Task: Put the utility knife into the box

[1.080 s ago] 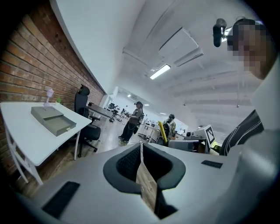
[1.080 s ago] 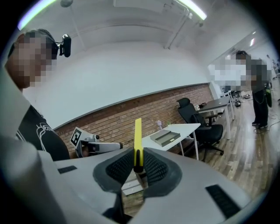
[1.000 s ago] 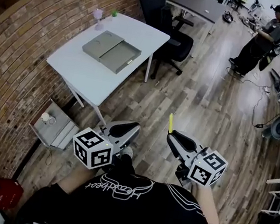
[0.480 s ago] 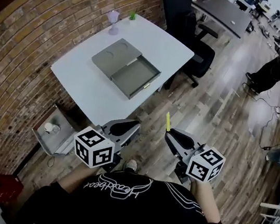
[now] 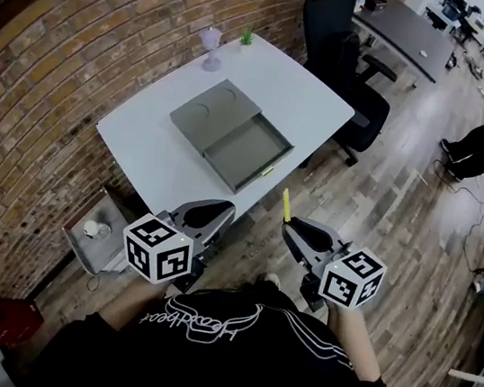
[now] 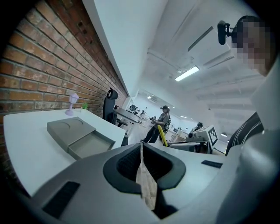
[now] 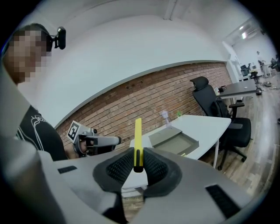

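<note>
A yellow utility knife (image 5: 285,206) sticks up out of my right gripper (image 5: 290,229), whose jaws are shut on its lower end. In the right gripper view the knife (image 7: 138,140) stands upright between the black pads of that gripper (image 7: 138,159). The grey box (image 5: 214,117) lies on the white table (image 5: 143,159) ahead, its drawer (image 5: 250,155) pulled open and empty. Both grippers hang short of the table's near edge, over the floor. My left gripper (image 5: 218,209) is shut with nothing in it, its pads meeting (image 6: 141,146). Its view shows the box (image 6: 74,133) to the left.
A purple goblet (image 5: 211,46) and a small green plant (image 5: 247,37) stand at the table's far end. Beyond it are a black office chair (image 5: 346,63) and a dark desk (image 5: 404,30). A brick wall (image 5: 52,67) runs along the left. A low white stand (image 5: 95,230) sits beside the table.
The table and box have come nearer and more central in the head view as the person walks up. Both grippers keep their pose, the knife still held.
</note>
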`<state>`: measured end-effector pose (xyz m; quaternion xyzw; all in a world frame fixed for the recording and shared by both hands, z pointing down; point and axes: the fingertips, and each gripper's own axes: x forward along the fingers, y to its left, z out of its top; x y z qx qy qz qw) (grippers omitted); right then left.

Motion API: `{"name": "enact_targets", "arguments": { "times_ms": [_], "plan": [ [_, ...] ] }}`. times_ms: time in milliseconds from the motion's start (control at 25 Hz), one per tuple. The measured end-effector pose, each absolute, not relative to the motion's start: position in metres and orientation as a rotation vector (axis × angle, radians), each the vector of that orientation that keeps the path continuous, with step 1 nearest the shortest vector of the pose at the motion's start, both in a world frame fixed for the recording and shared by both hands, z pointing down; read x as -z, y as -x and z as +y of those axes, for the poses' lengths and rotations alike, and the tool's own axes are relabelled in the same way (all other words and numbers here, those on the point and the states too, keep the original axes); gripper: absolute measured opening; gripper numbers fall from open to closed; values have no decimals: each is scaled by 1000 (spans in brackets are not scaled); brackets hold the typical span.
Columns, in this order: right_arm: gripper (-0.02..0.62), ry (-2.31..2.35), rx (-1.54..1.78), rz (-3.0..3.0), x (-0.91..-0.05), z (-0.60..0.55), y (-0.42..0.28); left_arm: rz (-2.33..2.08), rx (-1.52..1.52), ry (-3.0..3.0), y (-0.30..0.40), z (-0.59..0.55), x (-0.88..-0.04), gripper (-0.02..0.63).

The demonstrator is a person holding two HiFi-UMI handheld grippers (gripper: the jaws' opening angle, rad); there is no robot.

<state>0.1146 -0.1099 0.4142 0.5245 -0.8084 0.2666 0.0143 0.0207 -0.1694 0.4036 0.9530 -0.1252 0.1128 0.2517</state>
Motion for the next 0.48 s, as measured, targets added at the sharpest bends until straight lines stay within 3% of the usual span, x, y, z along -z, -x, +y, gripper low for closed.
{"name": "enact_targets", "arguments": {
  "times_ms": [480],
  "plan": [
    [69,-1419,-871,-2604,-421,-210,-146,-537,-287,-2515,-40,-245,-416,41]
  ]
}}
